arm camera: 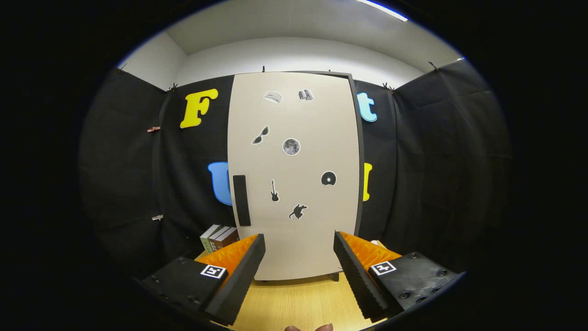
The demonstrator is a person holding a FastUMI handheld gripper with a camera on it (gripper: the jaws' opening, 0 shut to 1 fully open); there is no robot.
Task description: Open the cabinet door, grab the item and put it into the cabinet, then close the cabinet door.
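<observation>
Facing the shut cabinet door (pixel 294 174), jaws wide, holding nothing.
Risking a slip off the slim left handle (pixel 241 200) if approaching off-line.

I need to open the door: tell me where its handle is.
In the gripper view, the dark handle sits on the closed cabinet door's left edge, above the books, beyond the open claw.

One fisheye view is taken from the gripper (pixel 298 257), low over the wooden table (pixel 294 303), faced level at the cabinet door (pixel 294 174) at frame centre. Fingers (pixel 239 271) are seen bottom left and right, spread apart. Cabinet is near; ceiling is caught along the top.
</observation>
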